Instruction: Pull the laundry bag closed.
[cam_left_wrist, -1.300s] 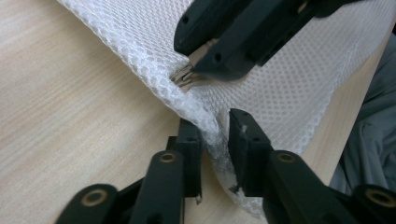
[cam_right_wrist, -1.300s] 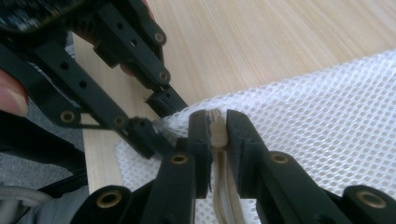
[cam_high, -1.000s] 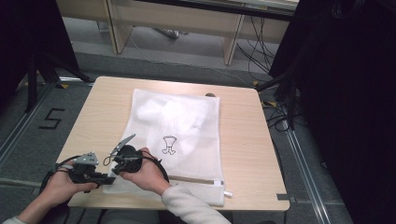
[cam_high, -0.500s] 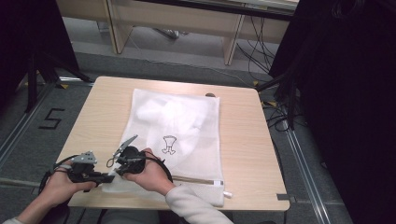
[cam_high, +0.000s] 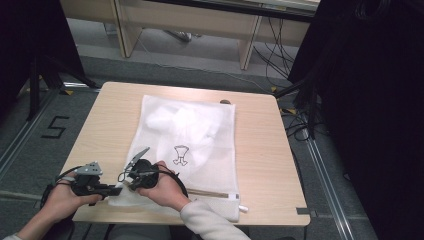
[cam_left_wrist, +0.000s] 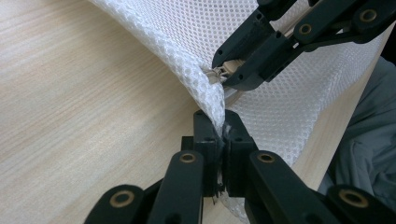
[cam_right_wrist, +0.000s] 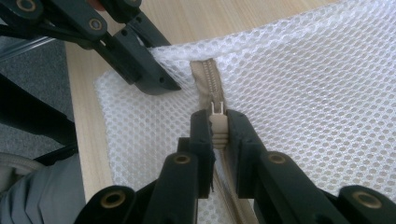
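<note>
The right gripper (cam_right_wrist: 218, 128) has its two black jaws clamped on the small beige plastic zipper pull (cam_right_wrist: 217, 125), which sits at the end of a beige toothed zipper track (cam_right_wrist: 208, 80) sewn into the white honeycomb-mesh laundry bag (cam_right_wrist: 308, 74). The track runs on under the jaws toward the bottom of that gripper's view. Just beside it, the left gripper (cam_left_wrist: 221, 135) is pinched tight on a raised fold of the same mesh at the bag's corner, so the netting stands up in a ridge between its jaws. In the left gripper view the right gripper (cam_left_wrist: 233, 70) shows just above, nipping the pull.

In the high view both grippers, left (cam_high: 112, 190) and right (cam_high: 131, 182), meet at the bag's near left corner, each held in a hand. The mesh bag (cam_high: 200, 125) lies flat on the pale wood-grain square table (cam_high: 260, 150), its soft white contents bunched at the far end, with a small dark printed emblem (cam_high: 180, 155) on the fabric near the middle. The bag's near edge lies close to the table's front edge; its far edge is near the back edge. Bare tabletop runs down the left and right sides of the bag, wider on the right. Around the table is grey floor (cam_high: 30, 145), with black cables (cam_high: 295, 120) at the right.
</note>
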